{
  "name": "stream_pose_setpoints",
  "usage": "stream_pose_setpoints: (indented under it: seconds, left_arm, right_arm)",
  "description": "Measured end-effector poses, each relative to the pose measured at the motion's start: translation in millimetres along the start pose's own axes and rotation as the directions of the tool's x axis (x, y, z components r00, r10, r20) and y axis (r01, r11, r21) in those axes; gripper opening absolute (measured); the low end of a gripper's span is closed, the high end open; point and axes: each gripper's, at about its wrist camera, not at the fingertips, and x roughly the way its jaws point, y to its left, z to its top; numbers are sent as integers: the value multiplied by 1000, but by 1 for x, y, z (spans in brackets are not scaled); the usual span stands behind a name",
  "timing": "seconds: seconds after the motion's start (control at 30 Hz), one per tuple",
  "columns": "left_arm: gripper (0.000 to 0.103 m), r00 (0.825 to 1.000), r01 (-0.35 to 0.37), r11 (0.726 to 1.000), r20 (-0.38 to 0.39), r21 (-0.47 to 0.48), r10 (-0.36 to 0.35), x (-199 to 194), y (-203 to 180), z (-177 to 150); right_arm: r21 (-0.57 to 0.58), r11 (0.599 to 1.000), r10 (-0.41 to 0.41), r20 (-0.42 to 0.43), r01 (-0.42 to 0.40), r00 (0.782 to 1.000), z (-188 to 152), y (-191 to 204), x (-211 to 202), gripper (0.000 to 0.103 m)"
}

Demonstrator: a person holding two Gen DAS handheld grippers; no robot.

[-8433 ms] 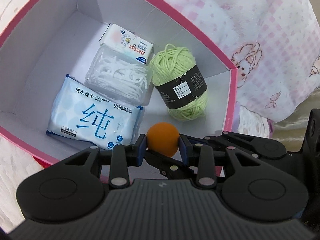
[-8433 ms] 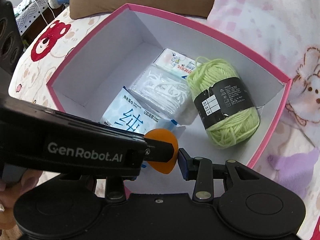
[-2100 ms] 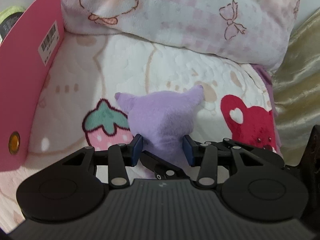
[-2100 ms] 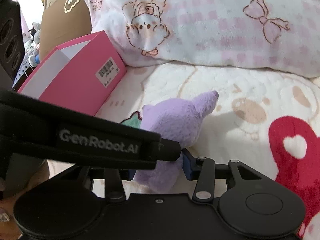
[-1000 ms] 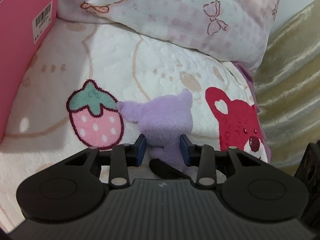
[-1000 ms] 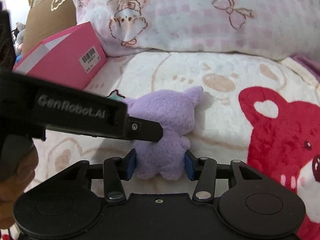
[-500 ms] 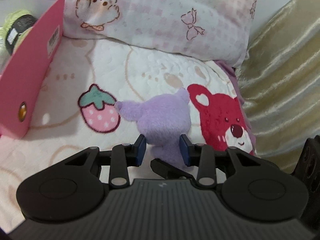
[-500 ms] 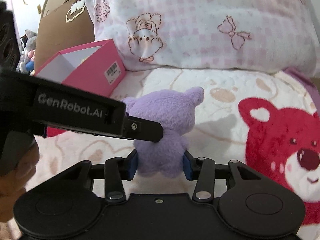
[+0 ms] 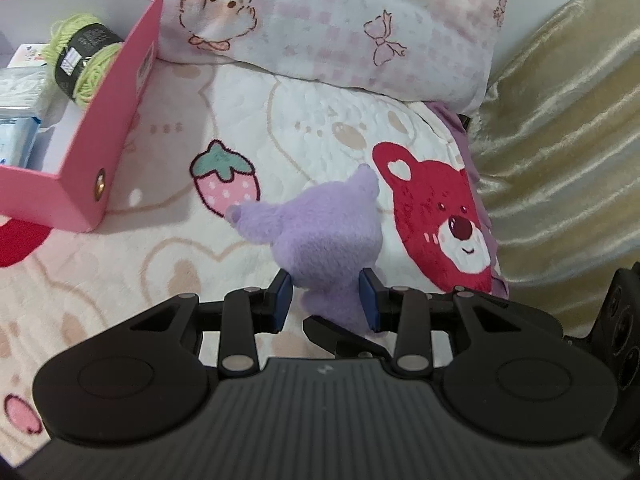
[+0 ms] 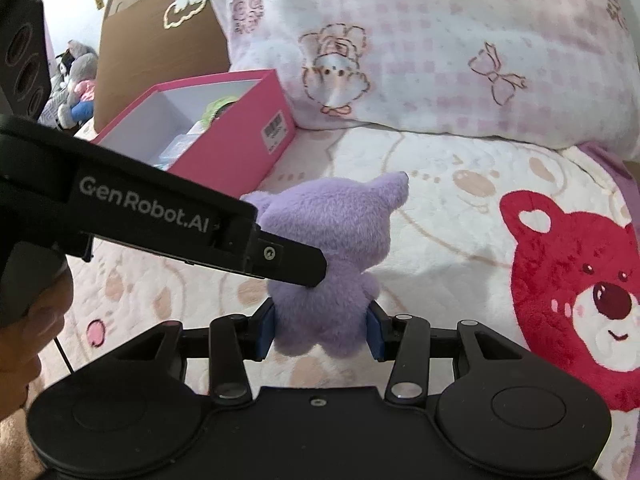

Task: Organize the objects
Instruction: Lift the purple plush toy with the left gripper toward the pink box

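Note:
A purple plush toy [image 9: 324, 236] is held above the patterned bedspread, gripped from two sides. My left gripper [image 9: 326, 300] is shut on its lower body. My right gripper [image 10: 320, 330] is shut on it too, from the other side. The plush also shows in the right wrist view [image 10: 332, 240], with the left gripper's finger across its left side. The pink box [image 9: 100, 148] stands open at the left, holding a green yarn ball [image 9: 82, 58] and packets. The box also shows in the right wrist view [image 10: 224, 136] at the upper left.
A pink checked pillow [image 9: 340, 20] lies behind the box and the plush. A gold curtain [image 9: 560, 140] hangs at the right edge. A brown cardboard box [image 10: 156, 52] stands behind the pink box. The bedspread shows a red bear [image 9: 436, 216] and a strawberry [image 9: 222, 184].
Both grippers have lifted the plush higher off the bedspread and drawn back. The pink box's inside has come more into view at the left.

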Motion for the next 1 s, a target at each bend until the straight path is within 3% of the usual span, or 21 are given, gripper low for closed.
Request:
stream_pose_setpoints:
  seconds: [0.53, 1.0]
  left_arm:
    - [35, 1000, 5, 1000, 15, 17, -6, -54, 6, -10]
    - [35, 996, -5, 1000, 89, -9, 6, -98, 18, -17]
  right_arm:
    - [-168, 986, 0, -36, -6, 999, 13, 44, -25, 50]
    - [-275, 961, 19, 18, -13, 1000, 22, 76, -42, 50]
